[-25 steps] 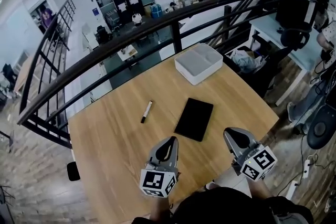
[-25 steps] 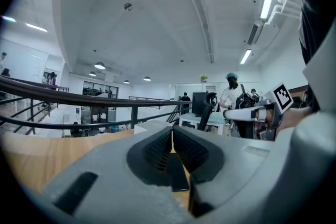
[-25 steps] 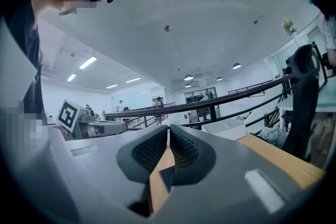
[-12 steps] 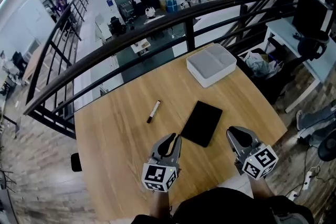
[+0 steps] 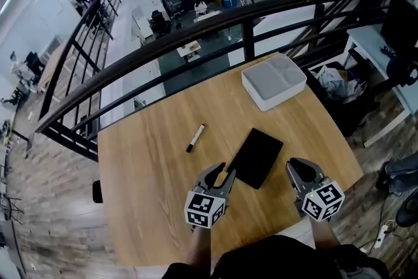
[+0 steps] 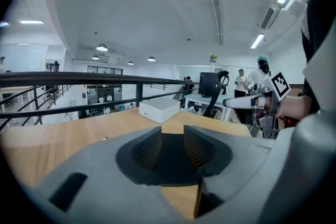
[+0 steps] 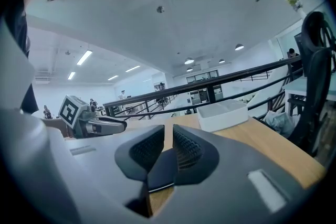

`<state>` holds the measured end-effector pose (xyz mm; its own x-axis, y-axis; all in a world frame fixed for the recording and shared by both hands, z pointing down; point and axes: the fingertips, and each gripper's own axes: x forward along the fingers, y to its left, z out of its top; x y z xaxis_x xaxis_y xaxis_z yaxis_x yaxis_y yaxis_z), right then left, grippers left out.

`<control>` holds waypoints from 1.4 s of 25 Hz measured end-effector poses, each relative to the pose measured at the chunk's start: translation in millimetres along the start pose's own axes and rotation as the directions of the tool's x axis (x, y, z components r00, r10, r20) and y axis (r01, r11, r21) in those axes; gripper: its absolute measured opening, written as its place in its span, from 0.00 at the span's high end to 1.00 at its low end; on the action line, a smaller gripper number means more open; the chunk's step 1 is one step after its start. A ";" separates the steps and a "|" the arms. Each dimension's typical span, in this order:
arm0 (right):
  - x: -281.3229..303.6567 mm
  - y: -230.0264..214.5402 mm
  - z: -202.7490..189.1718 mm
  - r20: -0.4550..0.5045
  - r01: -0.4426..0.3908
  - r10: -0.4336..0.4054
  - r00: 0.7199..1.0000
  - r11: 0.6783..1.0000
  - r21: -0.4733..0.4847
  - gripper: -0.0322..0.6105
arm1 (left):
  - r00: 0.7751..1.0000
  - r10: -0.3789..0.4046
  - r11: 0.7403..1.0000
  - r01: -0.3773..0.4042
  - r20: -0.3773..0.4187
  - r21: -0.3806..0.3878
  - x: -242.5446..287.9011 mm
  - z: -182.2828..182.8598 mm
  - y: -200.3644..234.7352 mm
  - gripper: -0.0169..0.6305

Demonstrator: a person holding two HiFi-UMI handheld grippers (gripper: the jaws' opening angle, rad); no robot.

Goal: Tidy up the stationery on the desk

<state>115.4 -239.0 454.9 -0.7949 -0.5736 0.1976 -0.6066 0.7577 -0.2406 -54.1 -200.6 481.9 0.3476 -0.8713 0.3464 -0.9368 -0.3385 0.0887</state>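
Observation:
A black notebook [image 5: 255, 157] lies flat near the middle of the wooden desk [image 5: 144, 180]. A black-and-white marker [image 5: 195, 138] lies to its left, and a white lidded box [image 5: 273, 82] stands at the far right corner. My left gripper [image 5: 221, 173] hovers at the notebook's near left corner. Its jaws have just been opening, and nothing is pressed between them [image 6: 172, 143]. My right gripper [image 5: 302, 166] is just right of the notebook's near end. Its jaws have been opening too and stand a narrow gap apart [image 7: 169, 147], with the notebook's edge [image 7: 160, 173] showing beneath them.
A dark railing [image 5: 196, 29] runs along the desk's far edge with a drop behind it. The desk's right edge [image 5: 339, 140] is close to my right gripper. Office chairs and another desk stand beyond on the right. The white box [image 6: 160, 109] shows ahead in both gripper views.
Both grippers have moved forward and down toward the notebook. The left jaws have parted clearly, the right jaws slightly. The head view has shifted a little.

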 end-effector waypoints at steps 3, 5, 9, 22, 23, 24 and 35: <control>8.9 -11.1 -9.5 -0.029 0.005 -0.004 1.000 1.000 0.019 0.87 | 0.999 -0.001 1.000 0.001 -0.050 0.000 14.5 -13.8 4.1 0.74; 13.4 -18.4 -17.4 -0.058 0.012 -0.010 0.998 0.999 0.031 0.85 | 0.997 -0.014 1.000 0.014 -0.079 -0.001 22.5 -21.1 4.0 0.73; 26.4 -34.0 -30.8 -0.098 0.023 -0.018 0.995 0.998 0.054 0.82 | 0.992 -0.020 1.000 0.020 -0.124 -0.002 38.7 -31.2 9.8 0.69; 60.5 -63.3 -80.2 -0.261 0.022 0.005 0.965 0.995 0.100 0.74 | 0.979 -0.059 0.997 0.046 -0.196 -0.070 77.4 -68.4 21.9 0.58; 62.3 -65.5 -83.1 -0.269 0.027 0.002 0.963 0.994 0.102 0.73 | 0.977 -0.065 0.996 0.050 -0.205 -0.076 80.2 -72.0 22.3 0.57; 64.4 -67.4 -85.6 -0.276 0.030 0.000 0.961 0.994 0.103 0.71 | 0.975 -0.069 0.995 0.052 -0.212 -0.085 82.8 -75.4 23.2 0.56; 87.5 -75.0 -109.7 -0.332 0.027 0.015 0.943 0.992 0.120 0.67 | 0.966 -0.080 0.993 0.055 -0.246 -0.106 103.0 -100.0 33.3 0.53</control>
<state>92.6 -311.8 594.4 -0.7548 -0.4263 0.4985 -0.6246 0.6994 -0.3475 -53.5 -266.1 614.0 0.4005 -0.7274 0.5572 -0.9153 -0.3459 0.2063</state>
